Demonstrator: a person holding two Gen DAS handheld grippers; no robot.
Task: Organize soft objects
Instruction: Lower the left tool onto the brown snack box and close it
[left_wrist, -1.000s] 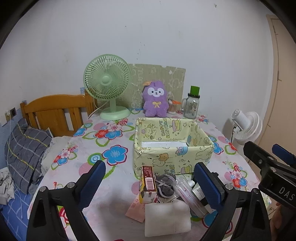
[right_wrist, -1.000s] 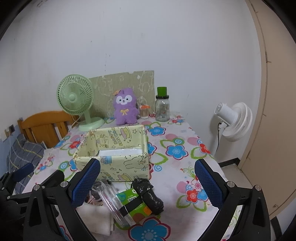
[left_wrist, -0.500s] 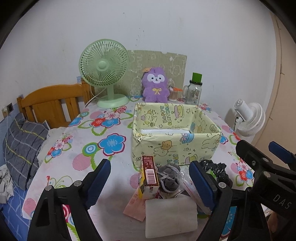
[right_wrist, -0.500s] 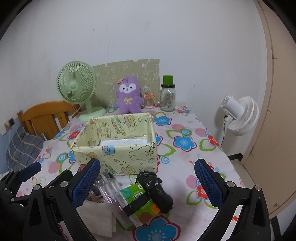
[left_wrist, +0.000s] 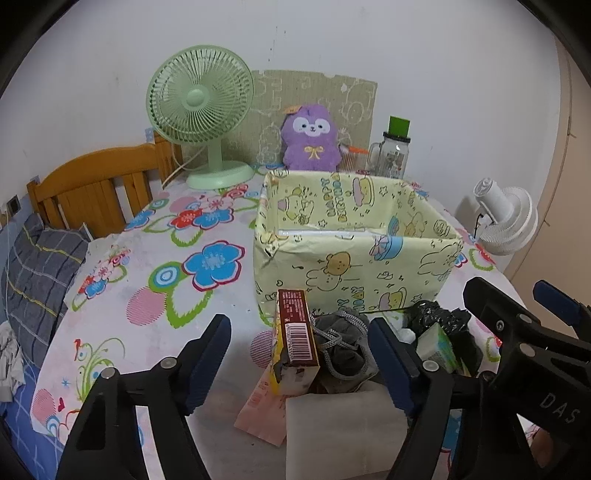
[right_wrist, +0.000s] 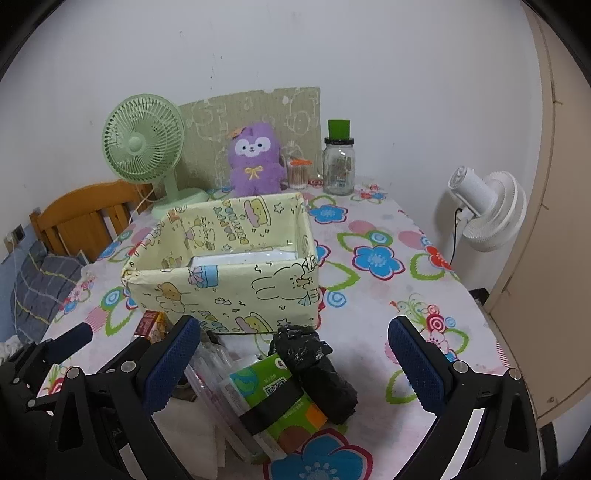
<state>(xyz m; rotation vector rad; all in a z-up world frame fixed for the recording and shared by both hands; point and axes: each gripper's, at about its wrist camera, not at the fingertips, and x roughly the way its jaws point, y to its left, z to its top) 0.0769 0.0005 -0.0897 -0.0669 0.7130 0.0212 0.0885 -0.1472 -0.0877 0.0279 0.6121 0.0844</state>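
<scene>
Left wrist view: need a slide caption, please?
Closing left gripper nears the red carton and grey pouch before the yellow box.

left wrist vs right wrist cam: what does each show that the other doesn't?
Left wrist only: grey drawstring pouch, barcode face of the red carton, pink packet, and the right tool at the frame edge.
Right wrist only: green tissue pack with its QR code, clear plastic case, and the left tool.
Both: yellow box, black bag, purple plush, green fan.
</scene>
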